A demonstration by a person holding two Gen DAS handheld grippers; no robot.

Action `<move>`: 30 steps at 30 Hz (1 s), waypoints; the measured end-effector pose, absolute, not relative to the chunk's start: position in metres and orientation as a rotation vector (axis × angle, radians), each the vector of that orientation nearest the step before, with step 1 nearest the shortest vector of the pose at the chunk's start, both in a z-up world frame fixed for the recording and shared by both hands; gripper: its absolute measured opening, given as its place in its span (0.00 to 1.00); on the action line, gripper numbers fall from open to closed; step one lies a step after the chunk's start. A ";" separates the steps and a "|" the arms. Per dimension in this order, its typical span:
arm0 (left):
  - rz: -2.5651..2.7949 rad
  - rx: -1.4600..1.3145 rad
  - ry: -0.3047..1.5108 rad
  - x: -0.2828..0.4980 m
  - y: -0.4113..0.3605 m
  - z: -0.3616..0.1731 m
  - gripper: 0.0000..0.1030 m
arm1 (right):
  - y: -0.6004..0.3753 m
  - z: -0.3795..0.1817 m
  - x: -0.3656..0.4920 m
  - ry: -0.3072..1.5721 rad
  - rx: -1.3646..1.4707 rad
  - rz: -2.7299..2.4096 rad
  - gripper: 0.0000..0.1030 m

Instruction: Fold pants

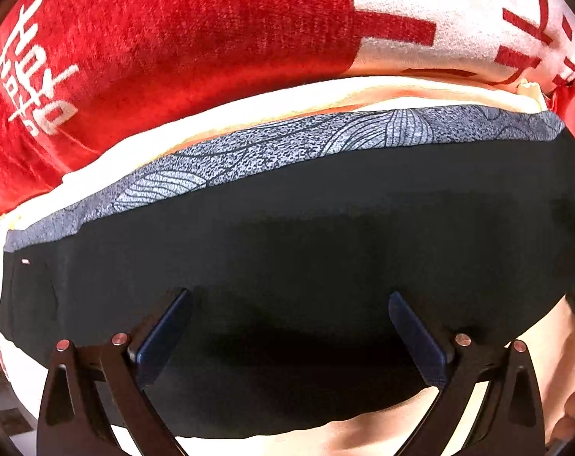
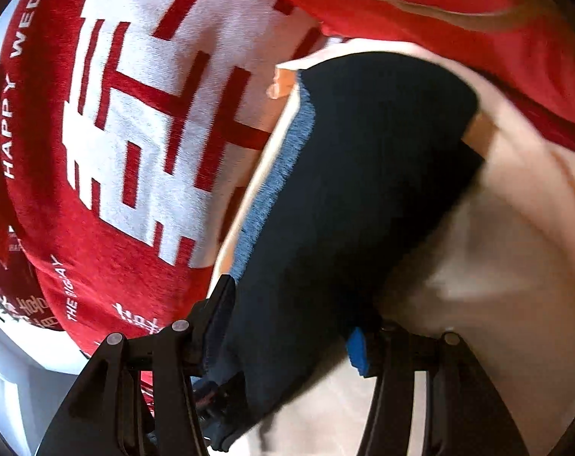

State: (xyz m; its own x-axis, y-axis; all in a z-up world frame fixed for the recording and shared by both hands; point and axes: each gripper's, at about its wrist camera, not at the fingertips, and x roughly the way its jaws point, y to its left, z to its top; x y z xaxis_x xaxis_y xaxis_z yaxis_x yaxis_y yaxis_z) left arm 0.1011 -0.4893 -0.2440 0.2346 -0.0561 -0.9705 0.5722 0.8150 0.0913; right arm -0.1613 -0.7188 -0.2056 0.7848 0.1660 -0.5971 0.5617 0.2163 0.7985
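Dark navy pants (image 1: 306,250), folded into a flat bundle, lie on a cream sheet (image 1: 249,114) just in front of a red blanket (image 1: 173,38) printed with white characters. A grey patterned band (image 1: 287,140) runs along the pants' edge nearest the blanket. The left gripper (image 1: 289,300) sits over the pants, its fingers (image 1: 166,326) spread wide and released. The right gripper (image 2: 291,326) has the pants between its fingers (image 2: 357,349); whether they are clenched cannot be told.

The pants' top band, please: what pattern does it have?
Grey-blue band with dark leaf outlines; left wrist view.
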 end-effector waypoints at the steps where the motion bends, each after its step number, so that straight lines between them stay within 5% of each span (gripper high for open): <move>1: -0.455 0.486 1.267 0.100 -0.490 -0.244 1.00 | -0.721 -0.206 -0.159 0.654 1.354 -0.296 0.56; 3: -0.456 0.482 1.281 0.101 -0.491 -0.245 1.00 | -0.727 -0.211 -0.147 0.688 1.384 -0.282 0.47; 5: -0.466 0.467 1.317 0.105 -0.492 -0.242 0.90 | -0.733 -0.217 -0.140 0.760 1.430 -0.316 0.18; 6: -0.493 0.440 1.338 0.104 -0.494 -0.235 0.71 | -0.736 -0.219 -0.141 0.774 1.461 -0.317 0.17; 8: -0.546 0.413 1.343 0.100 -0.500 -0.220 0.63 | -0.735 -0.209 -0.139 0.788 1.419 -0.303 0.16; 22: -0.721 0.312 1.222 0.054 -0.518 -0.233 0.63 | -0.689 -0.128 -0.094 0.922 0.984 -0.217 0.16; 30: -0.801 0.247 1.290 0.076 -0.463 -0.209 0.63 | -0.618 -0.080 -0.047 1.020 0.645 -0.221 0.16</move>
State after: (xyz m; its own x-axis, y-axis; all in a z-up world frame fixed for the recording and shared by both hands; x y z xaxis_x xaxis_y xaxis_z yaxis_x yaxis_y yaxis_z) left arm 0.0762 -0.4626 -0.2086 0.0573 -0.3902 -0.9189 0.6503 0.7130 -0.2622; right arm -0.0467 -0.6177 -0.0797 0.5203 0.1201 -0.8455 0.4593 0.7953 0.3956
